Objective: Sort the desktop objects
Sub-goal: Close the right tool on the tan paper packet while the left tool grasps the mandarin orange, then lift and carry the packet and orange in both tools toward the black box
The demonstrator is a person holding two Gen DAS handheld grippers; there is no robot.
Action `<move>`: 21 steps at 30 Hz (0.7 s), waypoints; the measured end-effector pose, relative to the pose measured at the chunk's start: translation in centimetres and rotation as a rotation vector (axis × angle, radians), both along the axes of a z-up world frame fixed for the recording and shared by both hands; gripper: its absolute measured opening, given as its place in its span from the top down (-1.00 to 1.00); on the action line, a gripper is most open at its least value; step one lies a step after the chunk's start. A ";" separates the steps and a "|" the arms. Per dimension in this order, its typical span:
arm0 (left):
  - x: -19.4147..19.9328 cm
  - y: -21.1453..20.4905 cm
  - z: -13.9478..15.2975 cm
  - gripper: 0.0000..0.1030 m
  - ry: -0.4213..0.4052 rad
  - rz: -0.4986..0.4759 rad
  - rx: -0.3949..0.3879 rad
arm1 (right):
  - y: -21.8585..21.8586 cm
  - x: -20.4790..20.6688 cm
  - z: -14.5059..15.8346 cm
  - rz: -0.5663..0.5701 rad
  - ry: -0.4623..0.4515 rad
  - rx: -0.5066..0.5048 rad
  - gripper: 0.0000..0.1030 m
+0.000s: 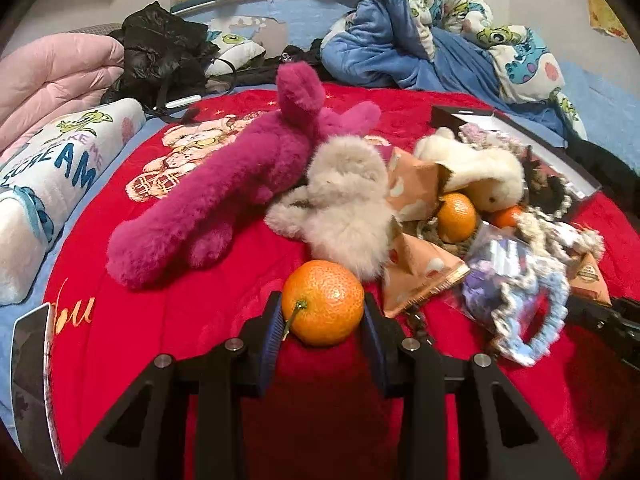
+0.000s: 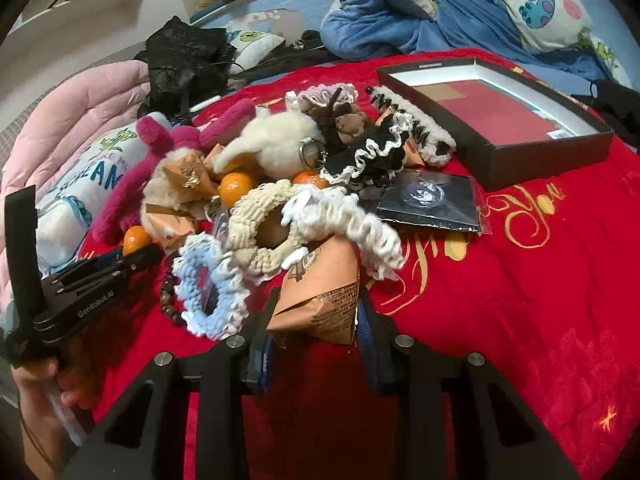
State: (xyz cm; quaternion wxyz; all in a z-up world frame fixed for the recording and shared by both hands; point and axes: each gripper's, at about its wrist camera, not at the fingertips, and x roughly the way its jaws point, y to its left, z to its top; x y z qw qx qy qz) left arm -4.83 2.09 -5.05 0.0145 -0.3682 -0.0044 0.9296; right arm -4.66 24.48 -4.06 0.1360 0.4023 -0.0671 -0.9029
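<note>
Left gripper clamped on a tangerine, pads pressed to both sides, stem and a bit of leaf facing the camera – fruit held just over the red blanket. Right behind it, a grey plush and a magenta plush lying across the blanket, touching each other. To the right, two orange snack packets under and beside the grey plush, then a second tangerine tucked under a cream plush. Blue crocheted scrunchie near the right edge, blurred.

Right gripper pinching an orange snack packet by its lower end, packet standing between the pads at the front of the pile. Just beyond – a cream scrunchie, a white scrunchie and the blue one, heaped together. Further back, a black frilled scrunchie and a small brown bear. Flat black card in a clear sleeve beside the pile, and an open black box well to the right, on the blanket. At the left edge of the right view, the other gripper's body with a hand around its handle.
</note>
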 end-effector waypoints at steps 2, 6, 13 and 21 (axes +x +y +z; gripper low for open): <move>0.8 0.2 0.2 0.25 0.014 -0.008 0.000 | 0.1 0.5 0.2 0.007 0.009 -0.002 0.37; 2.1 0.7 1.0 0.25 0.034 -0.026 0.024 | 0.1 1.2 0.7 0.016 0.029 0.008 0.37; 3.5 2.7 2.6 0.25 0.070 -0.084 0.069 | 0.5 2.0 1.0 0.017 0.043 0.006 0.36; 4.3 5.8 3.4 0.25 0.078 -0.141 0.092 | 1.9 3.4 1.5 0.007 0.049 -0.009 0.36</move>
